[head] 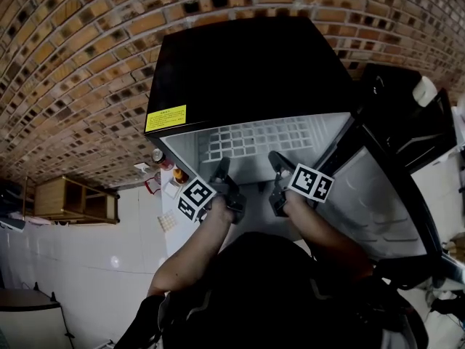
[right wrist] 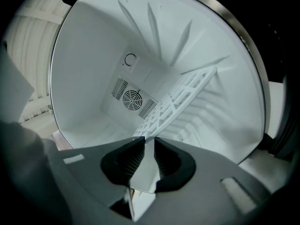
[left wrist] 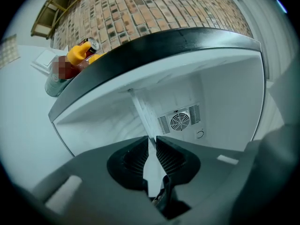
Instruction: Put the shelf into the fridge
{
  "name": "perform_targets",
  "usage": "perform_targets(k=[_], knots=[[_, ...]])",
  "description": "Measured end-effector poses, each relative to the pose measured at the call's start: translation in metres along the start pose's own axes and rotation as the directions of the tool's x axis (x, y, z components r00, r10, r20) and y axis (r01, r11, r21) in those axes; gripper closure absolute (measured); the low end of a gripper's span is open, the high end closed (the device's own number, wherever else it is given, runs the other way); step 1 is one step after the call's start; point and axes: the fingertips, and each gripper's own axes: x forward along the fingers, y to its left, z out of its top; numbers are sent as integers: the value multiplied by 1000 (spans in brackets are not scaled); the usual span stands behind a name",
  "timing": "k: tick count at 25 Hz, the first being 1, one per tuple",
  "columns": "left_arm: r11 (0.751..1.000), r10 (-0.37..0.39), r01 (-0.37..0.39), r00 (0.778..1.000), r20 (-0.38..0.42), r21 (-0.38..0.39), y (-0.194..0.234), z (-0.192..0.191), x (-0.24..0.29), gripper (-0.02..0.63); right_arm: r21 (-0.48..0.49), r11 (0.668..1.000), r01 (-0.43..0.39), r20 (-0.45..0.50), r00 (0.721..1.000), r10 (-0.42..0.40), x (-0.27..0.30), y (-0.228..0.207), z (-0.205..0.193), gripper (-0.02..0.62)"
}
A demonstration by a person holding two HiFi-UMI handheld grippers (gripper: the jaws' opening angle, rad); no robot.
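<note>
Though barely parted, left fingers (left wrist: pixel 133 161) and right fingers (right wrist: pixel 127 161) clamp shelf (right wrist: pixel 186 87).

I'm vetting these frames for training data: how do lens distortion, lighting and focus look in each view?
Head view: strong fisheye bends the brick wall; the fridge top is nearly black, its inside bright. Left gripper view: dark round vignette, the left claw slightly soft in the foreground. Right gripper view: same vignette, even white light, the shelf shows its grid clearly.
</note>
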Motion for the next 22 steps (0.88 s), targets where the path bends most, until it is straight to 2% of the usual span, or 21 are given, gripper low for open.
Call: perform_targets(k=[7, 9, 15, 18, 20, 22], knots=[[998, -54, 54, 999, 5, 19, -9, -1, -8, 606, -12, 1000, -10, -20, 1000, 10, -2, 0, -1, 525], [997, -72, 72, 997, 7, 30, -13, -2, -13, 606, -18, 1000, -14, -16, 1000, 14, -7, 2, 0, 551], [990, -117, 117, 993, -7, 80, -19, -20, -39, 606, -68, 993, -94, -28, 995, 92, -34, 19, -4, 554], [976, -167, 171, 985, -39, 138, -31, -37, -56, 606, -180, 975, -129, -53, 991, 121, -53, 26, -7, 554], [959, -158, 166, 986, -53, 229, -32, -43, -68, 606, -249, 957, -150, -74, 988, 136, -65, 32, -9, 554], [937, -126, 139, 990, -60, 321, -33, -47, -81, 606, -273, 947, -168, -96, 984, 148, -76, 35, -13, 557]])
